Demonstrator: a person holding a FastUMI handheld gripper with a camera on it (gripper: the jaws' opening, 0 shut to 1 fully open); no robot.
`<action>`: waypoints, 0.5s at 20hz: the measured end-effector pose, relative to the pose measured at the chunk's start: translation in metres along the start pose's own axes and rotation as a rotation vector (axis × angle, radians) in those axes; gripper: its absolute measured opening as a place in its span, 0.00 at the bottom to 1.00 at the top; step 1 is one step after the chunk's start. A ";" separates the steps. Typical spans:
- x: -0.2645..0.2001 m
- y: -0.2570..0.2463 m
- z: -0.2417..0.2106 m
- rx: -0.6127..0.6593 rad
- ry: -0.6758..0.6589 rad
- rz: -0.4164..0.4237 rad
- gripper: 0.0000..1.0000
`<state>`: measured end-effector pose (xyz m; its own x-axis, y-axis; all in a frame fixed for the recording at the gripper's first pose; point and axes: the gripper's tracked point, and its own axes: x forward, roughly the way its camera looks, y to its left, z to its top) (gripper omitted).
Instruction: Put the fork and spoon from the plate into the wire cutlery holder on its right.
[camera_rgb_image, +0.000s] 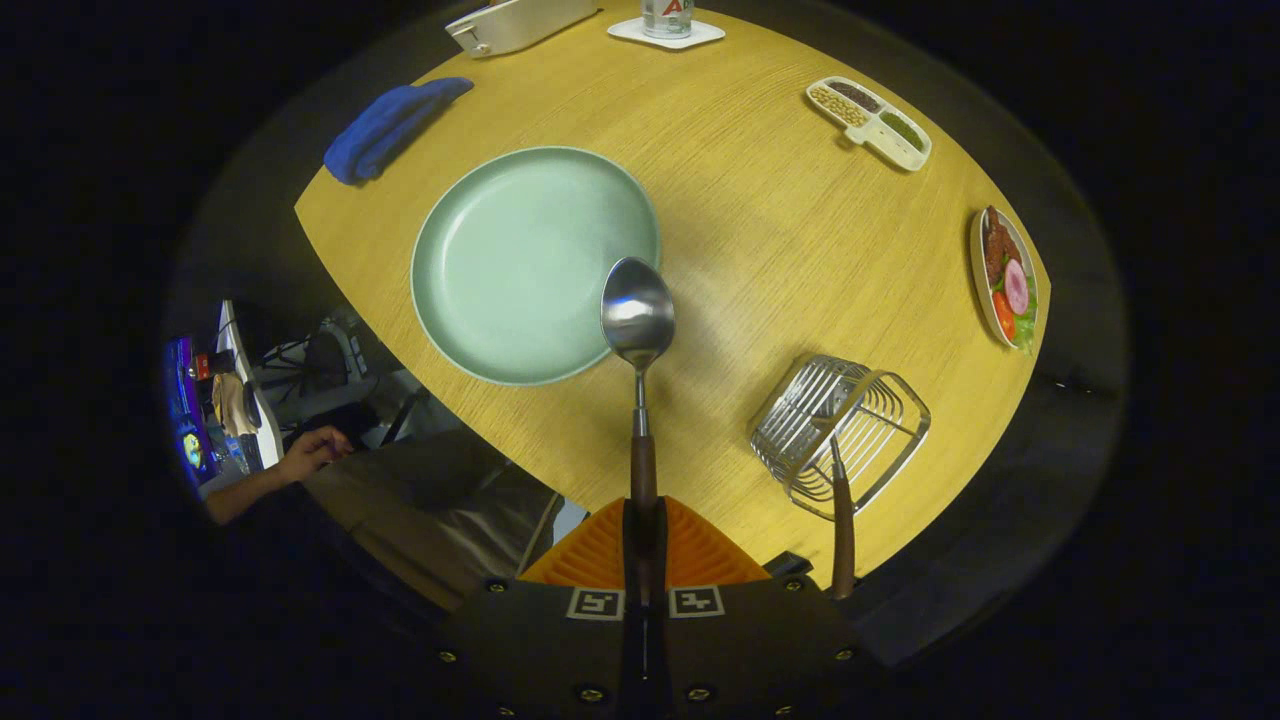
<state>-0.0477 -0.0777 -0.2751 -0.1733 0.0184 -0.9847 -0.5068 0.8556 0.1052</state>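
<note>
Spoon (638, 316) clamped in claw (643, 545), bowl straight ahead over plate (500, 260) rim.

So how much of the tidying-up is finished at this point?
About halfway, it seems. One wooden-handled utensil, probably the fork, already stands in the wire cutlery holder. The green plate is bare. The gripper is shut on the spoon, its handle clamped between the fingers, bowl above the plate's rim. What's left: carry the spoon to the holder and drop it in.
</note>
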 end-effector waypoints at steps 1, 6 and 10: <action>-0.004 -0.005 -0.006 0.004 0.005 -0.002 0.02; -0.026 -0.036 -0.033 0.035 0.025 -0.021 0.02; -0.035 -0.057 -0.053 0.088 0.051 -0.016 0.02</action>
<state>-0.0572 -0.1541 -0.2389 -0.2095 -0.0201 -0.9776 -0.4345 0.8976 0.0747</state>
